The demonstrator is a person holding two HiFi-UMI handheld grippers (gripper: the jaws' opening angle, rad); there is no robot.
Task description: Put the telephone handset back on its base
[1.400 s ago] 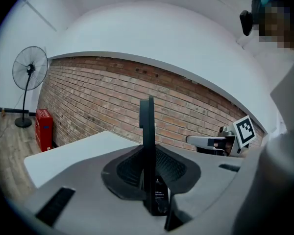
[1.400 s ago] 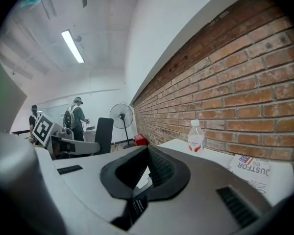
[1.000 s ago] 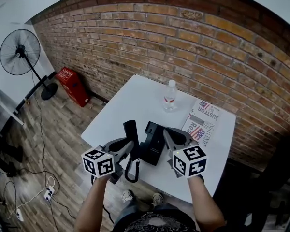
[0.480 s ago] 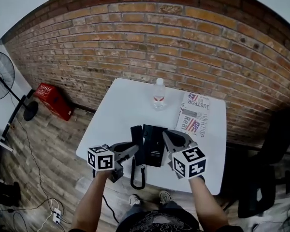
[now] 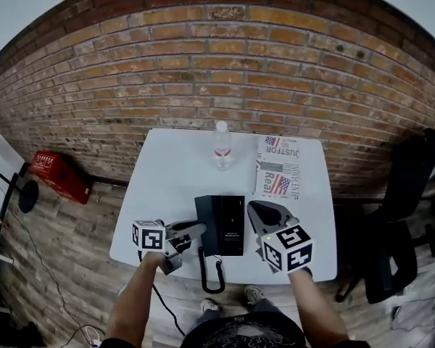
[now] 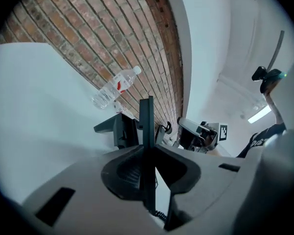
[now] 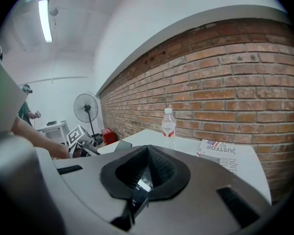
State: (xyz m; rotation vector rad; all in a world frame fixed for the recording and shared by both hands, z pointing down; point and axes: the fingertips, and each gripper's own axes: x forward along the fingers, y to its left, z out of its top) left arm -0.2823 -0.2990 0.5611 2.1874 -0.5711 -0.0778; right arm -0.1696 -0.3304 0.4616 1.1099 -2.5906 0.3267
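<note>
Left gripper (image 5: pixel 194 230) clenched on handset (image 5: pixel 203 214) | handset apparently seated on base (image 5: pixel 233 225), just right of tips | right gripper (image 5: pixel 256 209) closed, empty, base to its left | remaining: release, withdraw

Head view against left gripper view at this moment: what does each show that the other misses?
Only the head view: the red box, the wooden floor and the black chair around the table. Only the left gripper view: the left tongs shut on the handset, seen edge-on, plus a ceiling light. Both: the water bottle, the telephone base, the right tongs and the brick wall.
</note>
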